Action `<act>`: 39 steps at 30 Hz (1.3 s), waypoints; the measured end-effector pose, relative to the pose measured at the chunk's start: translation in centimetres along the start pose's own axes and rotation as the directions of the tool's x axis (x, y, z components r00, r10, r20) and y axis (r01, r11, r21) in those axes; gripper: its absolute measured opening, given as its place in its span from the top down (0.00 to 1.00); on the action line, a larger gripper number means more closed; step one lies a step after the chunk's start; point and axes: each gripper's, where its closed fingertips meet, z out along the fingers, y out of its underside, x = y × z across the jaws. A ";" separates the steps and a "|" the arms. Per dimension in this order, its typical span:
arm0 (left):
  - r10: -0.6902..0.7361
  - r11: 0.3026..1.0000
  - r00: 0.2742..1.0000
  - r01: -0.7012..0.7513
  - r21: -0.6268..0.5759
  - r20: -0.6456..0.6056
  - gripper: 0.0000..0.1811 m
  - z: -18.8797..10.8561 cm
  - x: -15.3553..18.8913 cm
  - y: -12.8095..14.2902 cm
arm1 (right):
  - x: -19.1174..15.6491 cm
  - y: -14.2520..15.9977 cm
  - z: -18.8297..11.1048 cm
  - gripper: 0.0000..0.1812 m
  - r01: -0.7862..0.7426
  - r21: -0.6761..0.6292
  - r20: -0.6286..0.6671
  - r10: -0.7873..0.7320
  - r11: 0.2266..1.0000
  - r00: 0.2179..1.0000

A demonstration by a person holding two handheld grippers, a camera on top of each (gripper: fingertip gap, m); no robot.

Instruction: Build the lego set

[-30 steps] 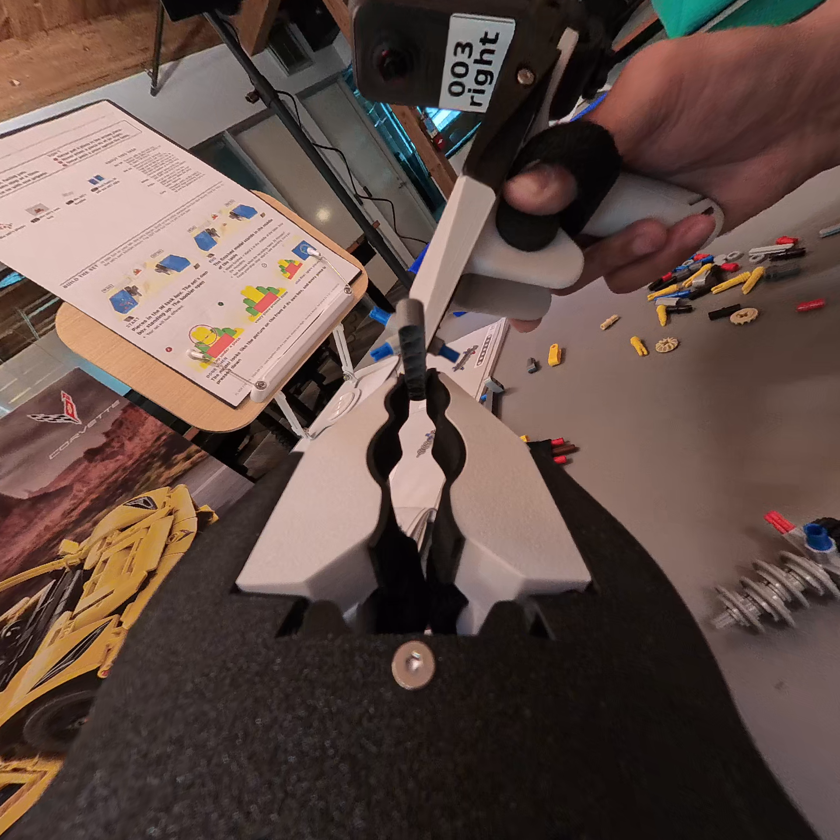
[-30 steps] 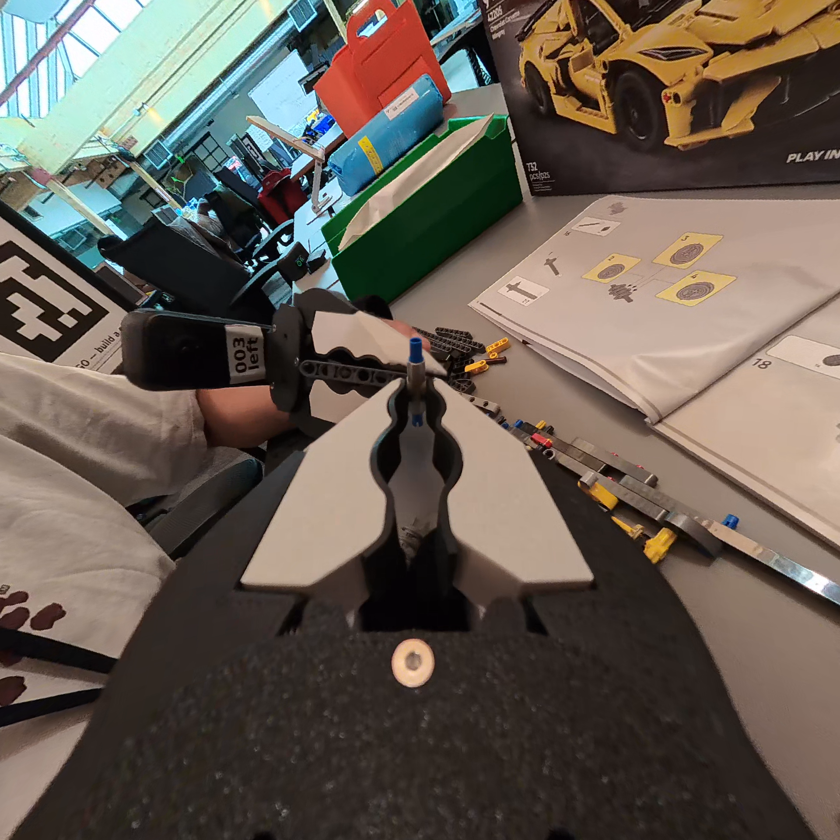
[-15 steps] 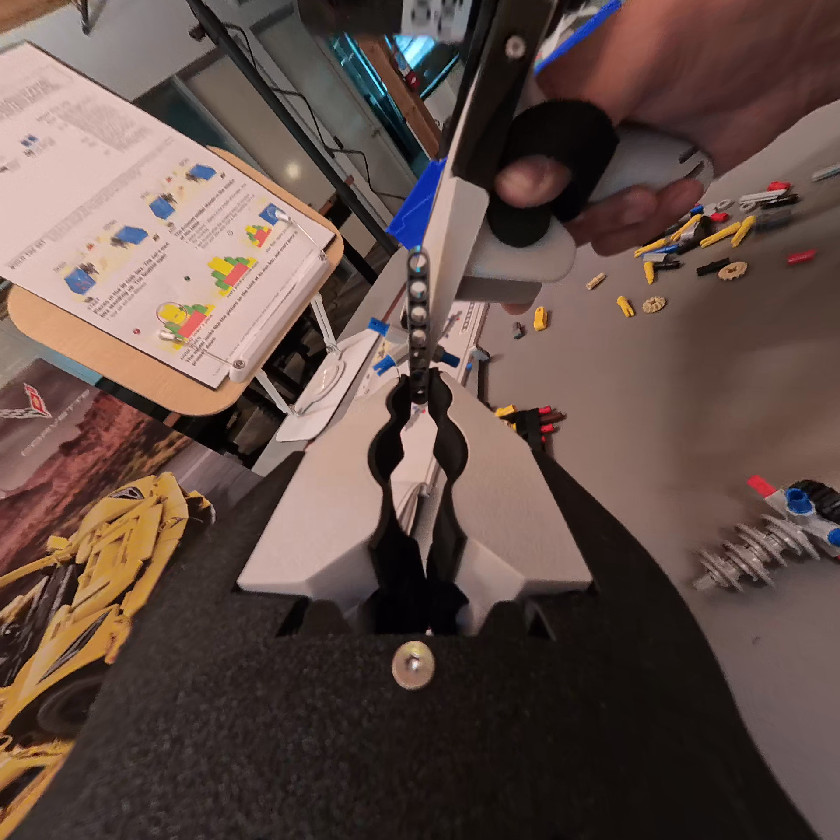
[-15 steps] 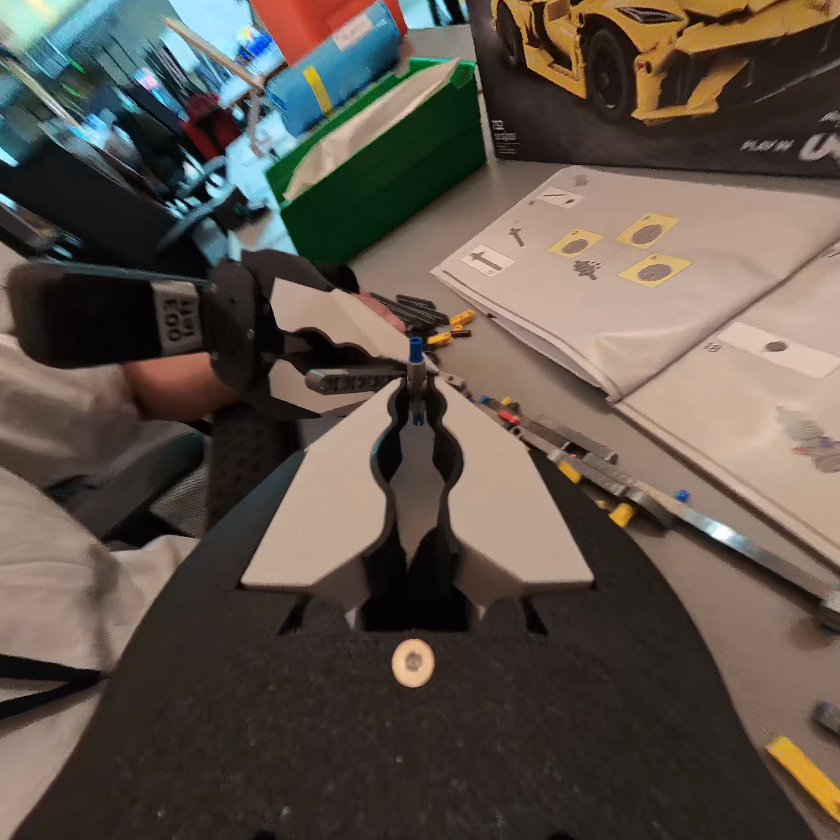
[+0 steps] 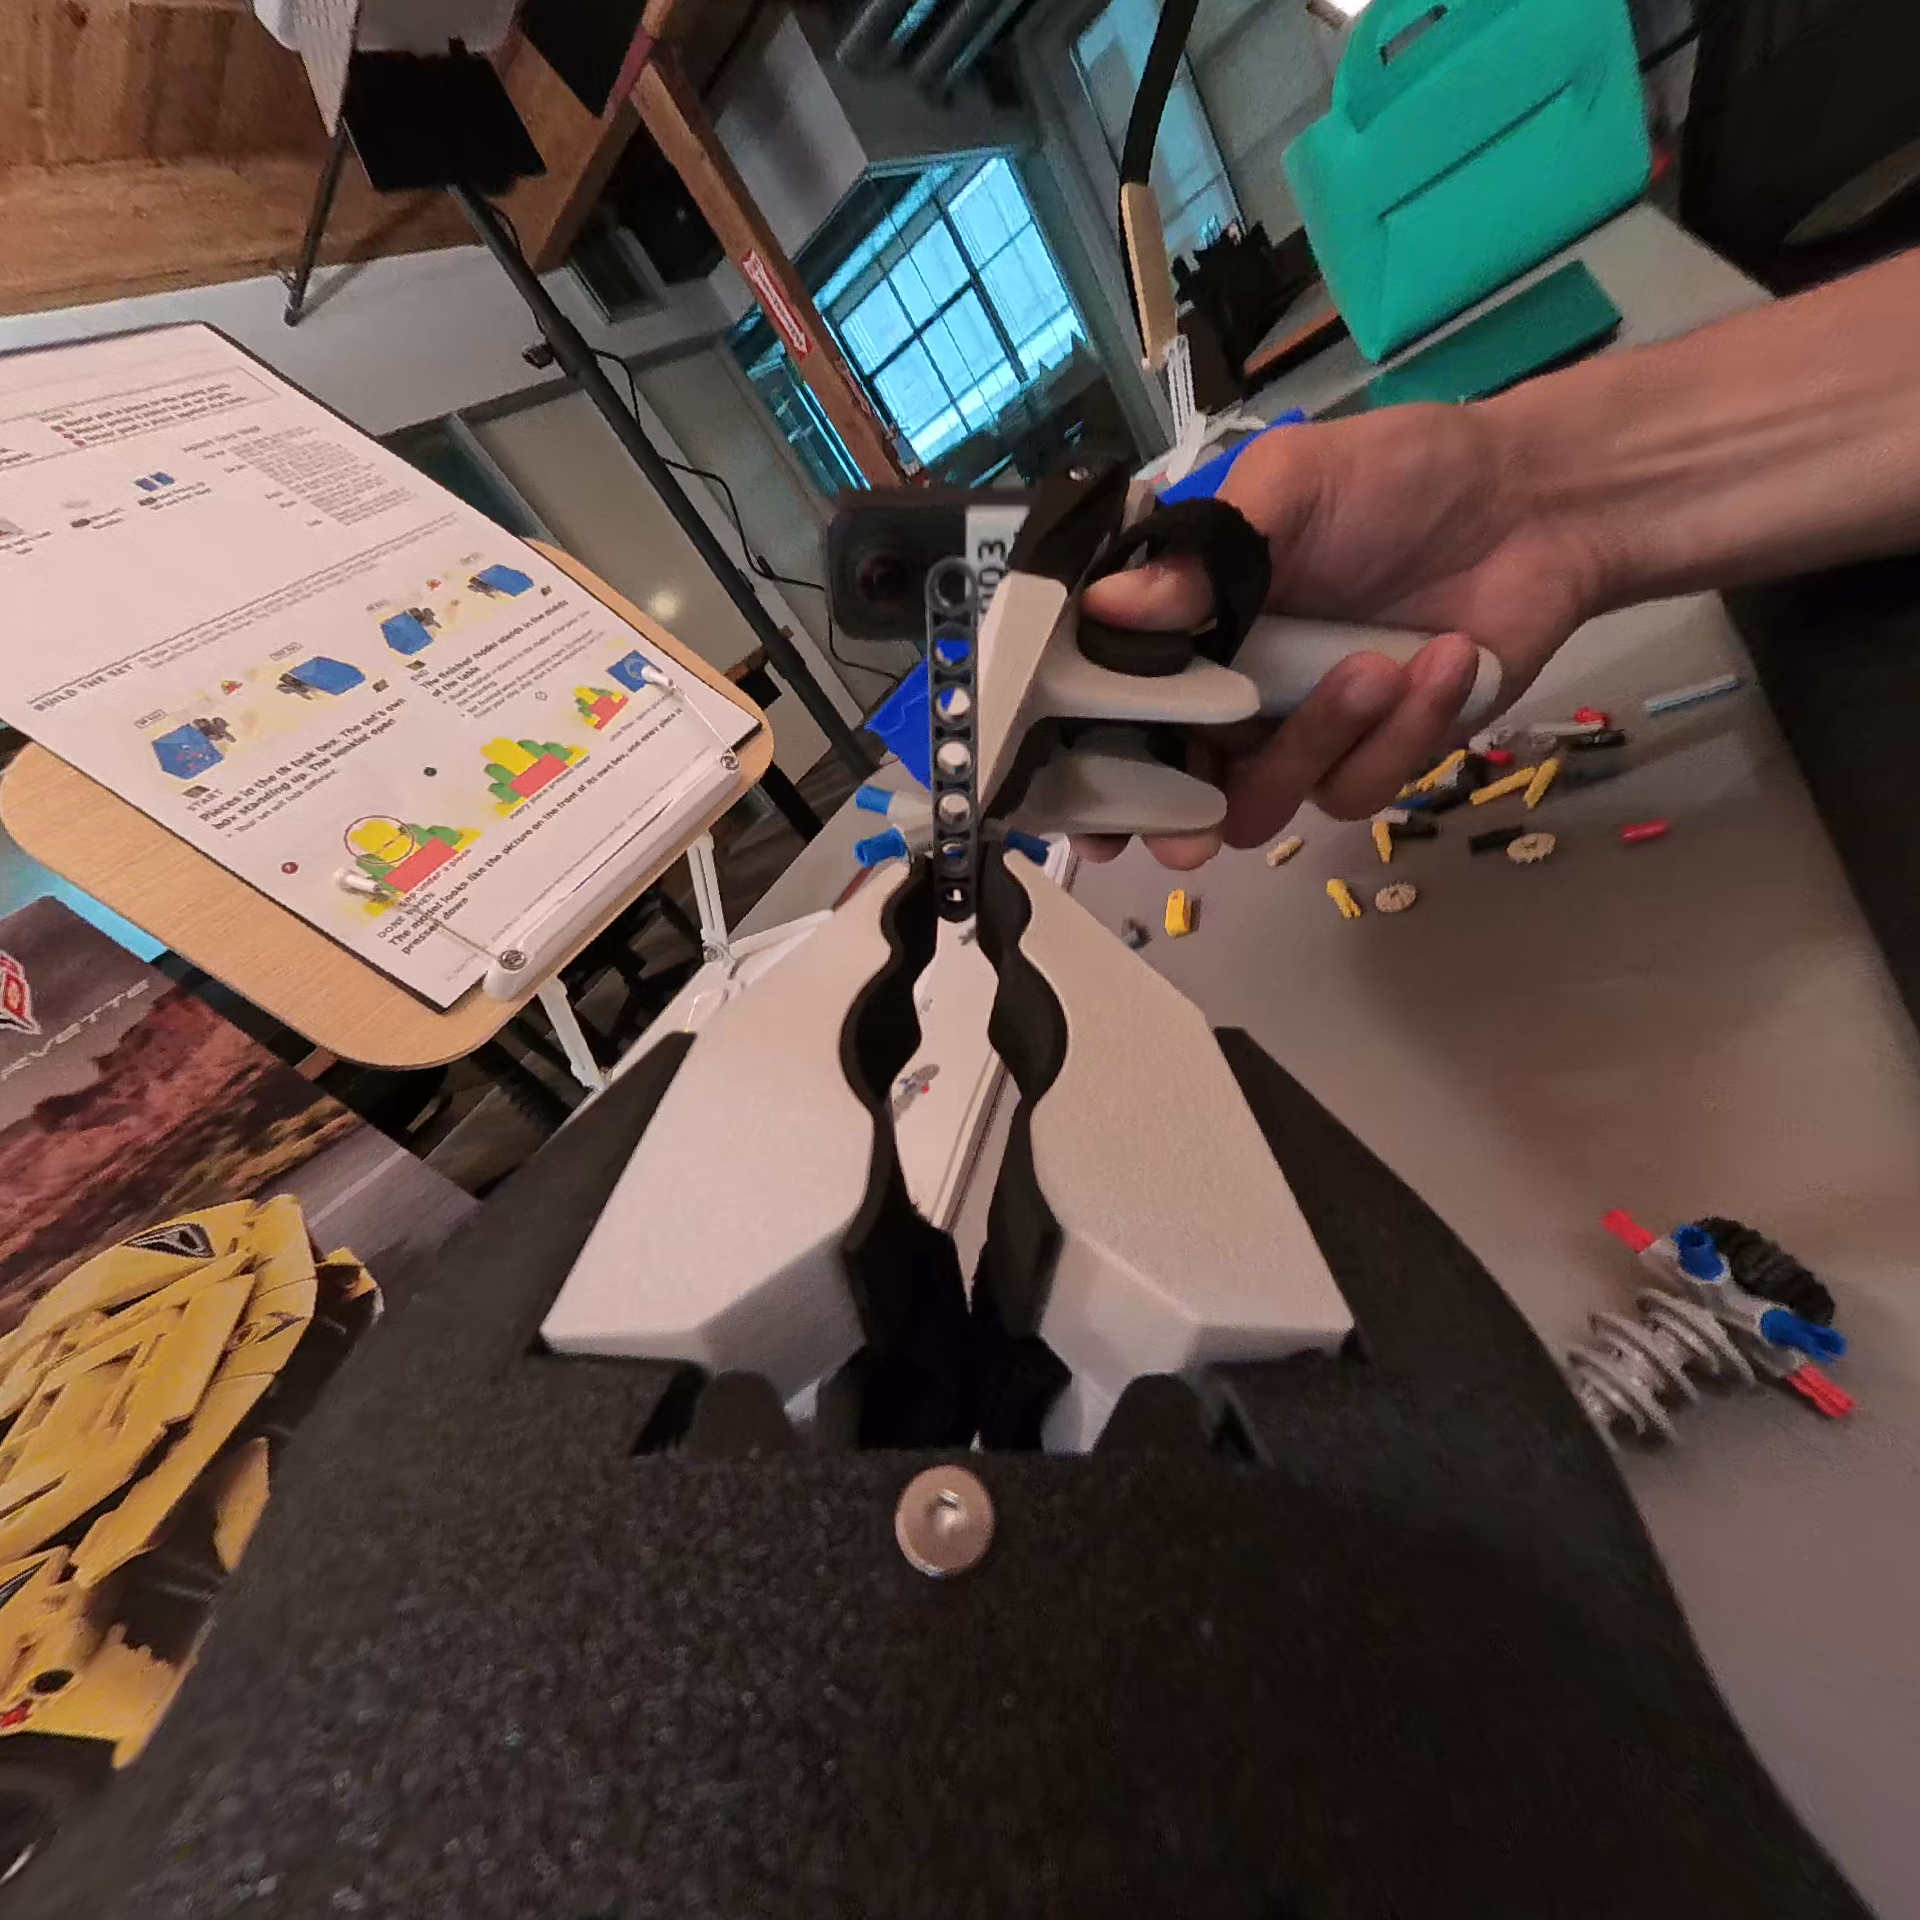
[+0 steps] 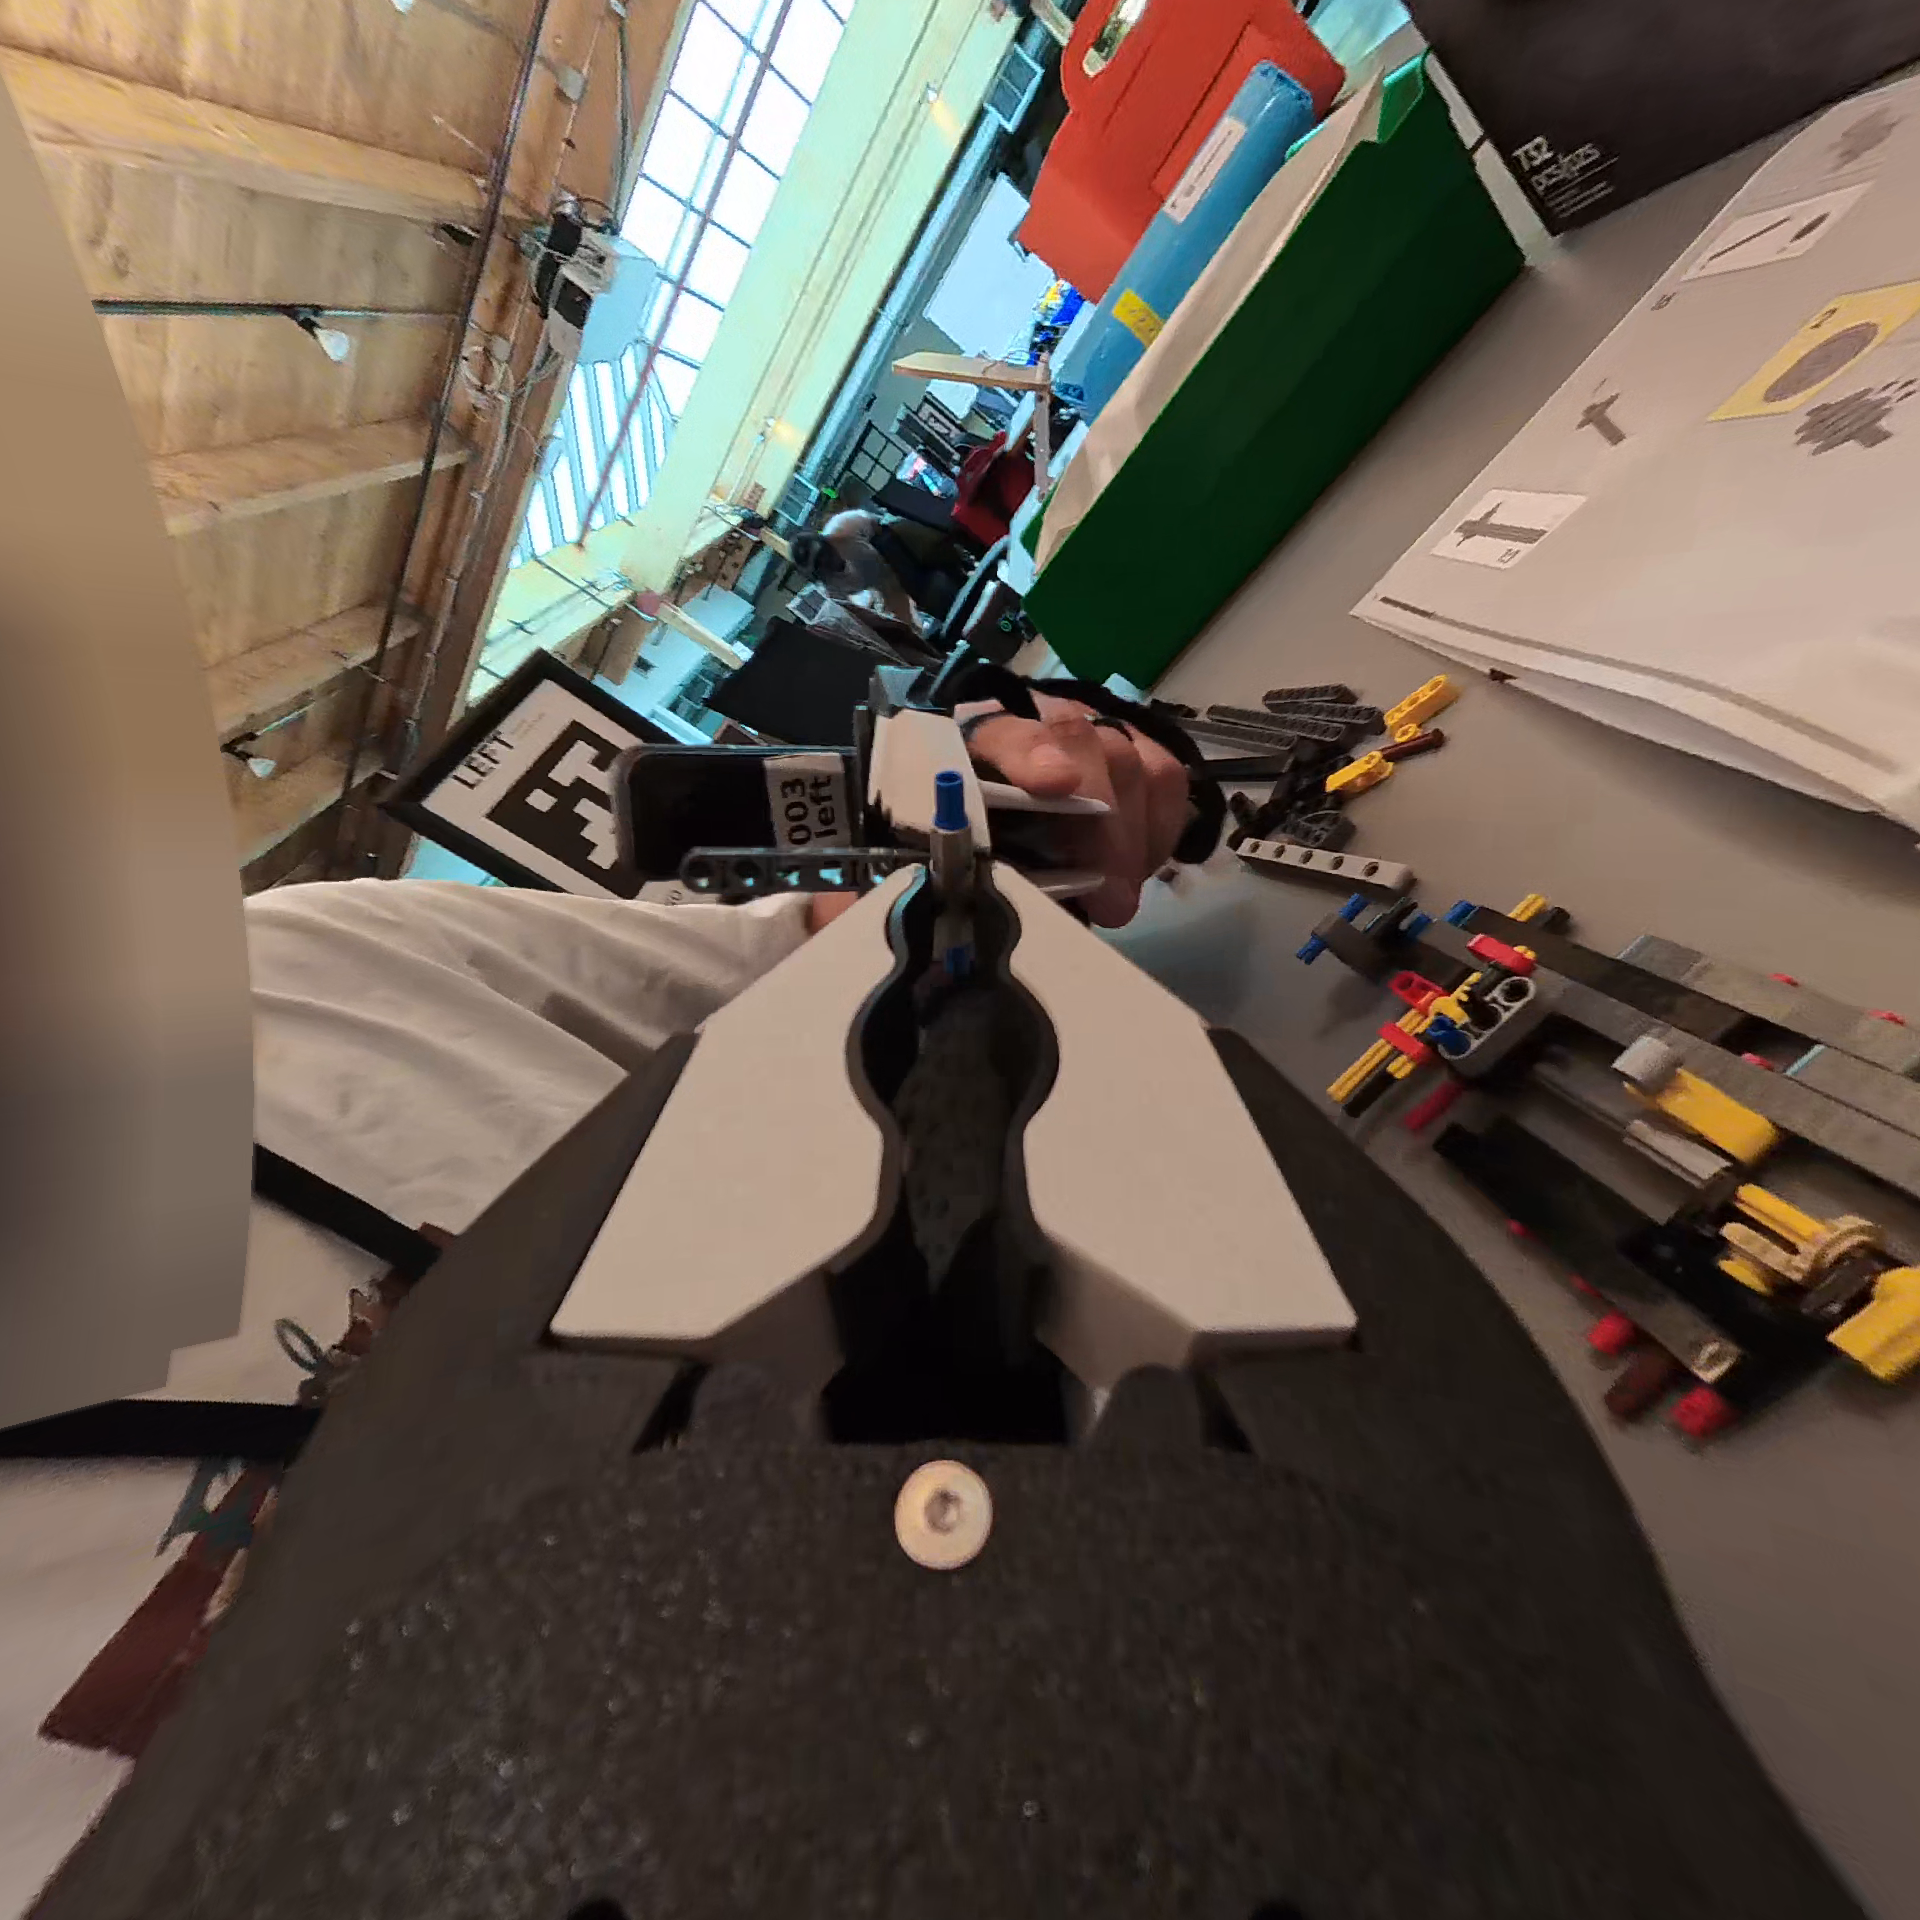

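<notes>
Grey surface (image 5: 1455, 1091) in a workshop room with timber ceiling beams and gridded windows. Loose small yellow, red and black pins (image 5: 1496, 790) lie scattered toward its far edge; a grey ribbed gear assembly with blue pins (image 5: 1704, 1340) lies near the right edge. A partly built black, yellow and red beam assembly (image 6: 1621, 1101) and an open white instruction booklet (image 6: 1704, 499) lie beside a green bin (image 6: 1278, 436). A printed sheet on a wooden clipboard stand (image 5: 343, 686) stands at the left. Left gripper (image 5: 954, 883): fingers closed on a black perforated beam (image 5: 951, 748), held upright above the surface. Right gripper (image 6: 951, 883): fingers closed on a grey axle with blue tip (image 6: 948, 821), touching that beam
</notes>
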 end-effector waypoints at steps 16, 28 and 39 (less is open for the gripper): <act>0.003 0.984 1.000 -0.003 -0.178 0.000 0.97 1.7 0.9 2.9 | 0.2 1.6 2.2 0.97 0.133 -0.095 -0.088 -0.142 0.986 0.986; -0.063 0.960 0.998 0.069 -0.273 0.032 0.97 1.3 -0.2 4.4 | 1.9 -0.4 -0.1 0.97 0.390 -0.122 -0.403 -0.405 0.913 0.821; 0.002 0.955 0.999 0.011 -0.296 0.041 0.97 1.1 -0.1 4.6 | 2.9 -0.1 -0.1 0.97 0.364 -0.145 -0.432 -0.389 0.920 0.814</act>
